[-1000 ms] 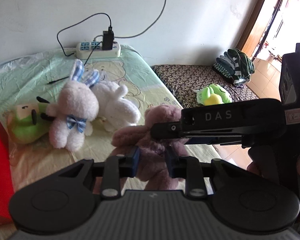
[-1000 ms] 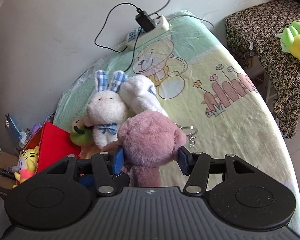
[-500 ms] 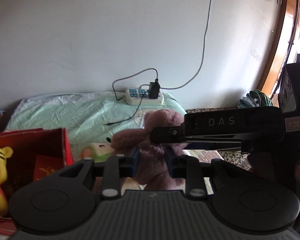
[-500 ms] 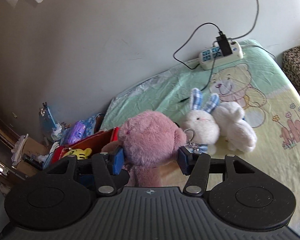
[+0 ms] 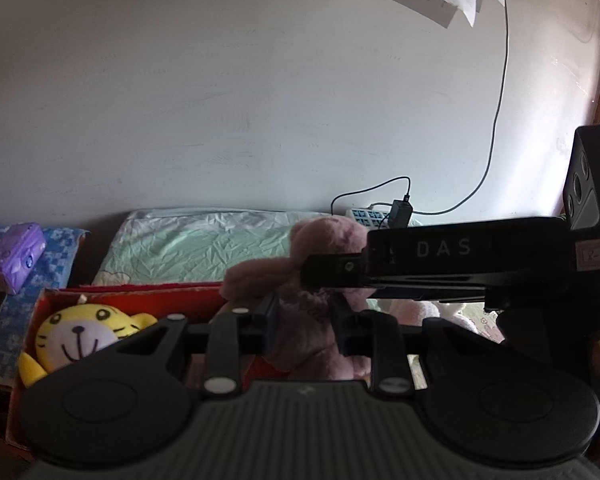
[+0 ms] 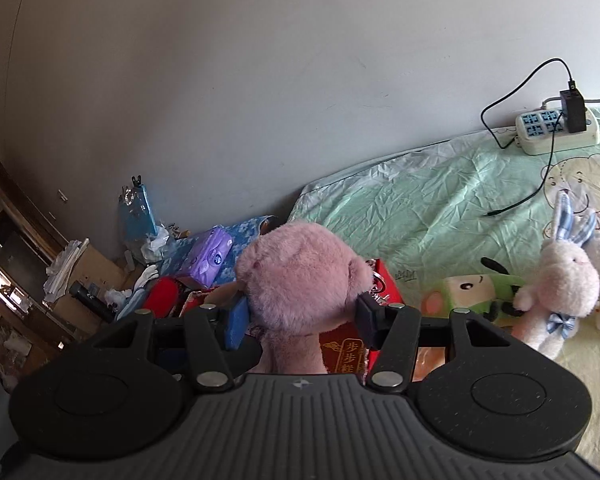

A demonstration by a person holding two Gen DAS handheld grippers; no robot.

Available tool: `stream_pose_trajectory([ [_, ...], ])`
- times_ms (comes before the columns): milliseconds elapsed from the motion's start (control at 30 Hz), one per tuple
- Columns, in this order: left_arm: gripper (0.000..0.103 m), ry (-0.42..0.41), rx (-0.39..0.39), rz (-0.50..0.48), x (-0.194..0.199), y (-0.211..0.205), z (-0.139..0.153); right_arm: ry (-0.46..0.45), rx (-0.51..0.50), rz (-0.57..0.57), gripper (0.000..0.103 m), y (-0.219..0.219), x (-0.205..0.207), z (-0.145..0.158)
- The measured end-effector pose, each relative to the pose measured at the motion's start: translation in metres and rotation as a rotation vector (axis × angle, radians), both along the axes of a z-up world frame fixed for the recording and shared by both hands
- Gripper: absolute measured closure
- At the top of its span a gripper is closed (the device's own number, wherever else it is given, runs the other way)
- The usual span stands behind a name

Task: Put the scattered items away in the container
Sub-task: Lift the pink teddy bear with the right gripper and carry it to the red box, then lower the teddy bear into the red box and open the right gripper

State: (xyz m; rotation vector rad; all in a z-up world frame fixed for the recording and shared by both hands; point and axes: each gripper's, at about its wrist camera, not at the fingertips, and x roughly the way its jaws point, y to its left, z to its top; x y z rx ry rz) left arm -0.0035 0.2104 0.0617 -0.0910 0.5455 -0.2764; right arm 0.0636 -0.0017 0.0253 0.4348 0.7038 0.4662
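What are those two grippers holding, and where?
Both grip the pink plush bear: the right gripper squeezes its head, the left gripper its body.

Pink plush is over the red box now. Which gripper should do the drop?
Right. The right gripper is clamped on the pink plush beside the red box; the left gripper only has the body between its fingers.

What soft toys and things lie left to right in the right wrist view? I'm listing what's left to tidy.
Purple packet → pink plush held in the right tongs → green toy → white bunny → power strip, farther back.
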Motion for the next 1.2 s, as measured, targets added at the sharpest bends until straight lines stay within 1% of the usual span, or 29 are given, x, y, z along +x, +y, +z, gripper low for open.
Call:
stream_pose_trajectory([
  [167, 0.075, 0.014, -0.008, 0.02, 0.005, 0.031, -0.006, -0.002, -0.018, 0.024, 0.046, 0.032, 0.008, -0.005],
  [300, 0.075, 0.041, -0.027, 0.035, 0.012, 0.054, -0.017, 0.018, -0.037, 0.05, 0.046, 0.054, 0.02, -0.014],
  [533, 0.075, 0.095, -0.047, 0.06, 0.027, 0.084, -0.044, 0.03, -0.119, 0.097, 0.046, 0.088, 0.035, -0.031],
  [667, 0.075, 0.13, -0.066, 0.067, 0.035, 0.096, -0.059, 0.059, -0.155, 0.119, 0.046, 0.1, 0.047, -0.042],
  [833, 0.074, 0.165, -0.064, 0.076, 0.044, 0.107, -0.075, 0.135, -0.151, 0.15, 0.046, 0.11, 0.062, -0.06],
  [900, 0.074, 0.175, -0.068, 0.077, 0.045, 0.112, -0.08, 0.149, -0.159, 0.158, 0.046, 0.115, 0.064, -0.065],
  [1000, 0.07, 0.188, -0.06, 0.081, 0.049, 0.115, -0.088, 0.179, -0.176, 0.159, 0.046, 0.123, 0.07, -0.073],
  [1200, 0.069, 0.207, -0.044, 0.088, 0.057, 0.115, -0.097, 0.215, -0.255, 0.172, 0.045, 0.141, 0.079, -0.082],
])
